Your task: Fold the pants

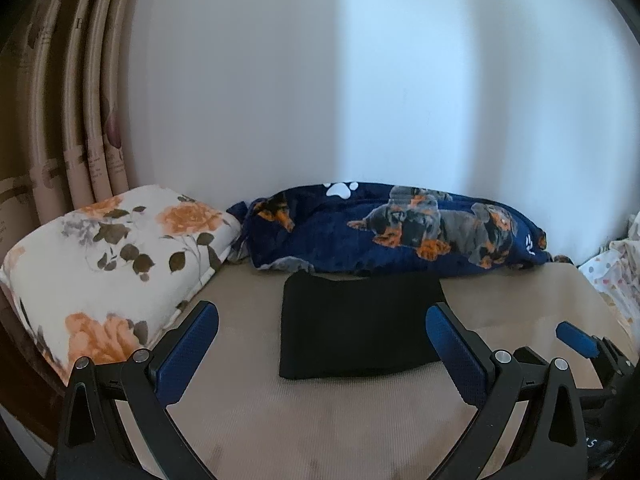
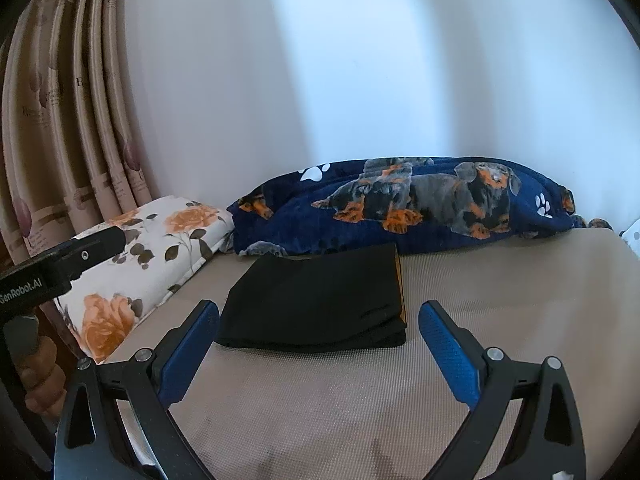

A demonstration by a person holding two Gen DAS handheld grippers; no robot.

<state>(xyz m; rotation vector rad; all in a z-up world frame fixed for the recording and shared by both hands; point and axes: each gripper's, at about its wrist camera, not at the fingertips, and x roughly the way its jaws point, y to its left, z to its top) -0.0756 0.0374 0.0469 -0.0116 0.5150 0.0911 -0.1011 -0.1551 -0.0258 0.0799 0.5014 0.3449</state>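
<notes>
One folded pants (image 1: 362, 326), two pillows (floral (image 1: 116, 256), dog-print (image 1: 400, 232)), two hand-held grippers.

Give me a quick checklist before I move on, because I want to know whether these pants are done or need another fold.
1. Black pants folded into a compact rectangle: ok.
2. Pants lying flat on the tan surface, clear of the dog-print blanket and floral pillow: ok.
3. Left gripper jaws open, holding nothing: ok.
4. Right gripper jaws open, holding nothing: ok.
5. Layer edges aligned on the right side, where an orange strip shows: cannot tell.
6. Cloth free of both grippers, nothing snagged: ok.
</notes>
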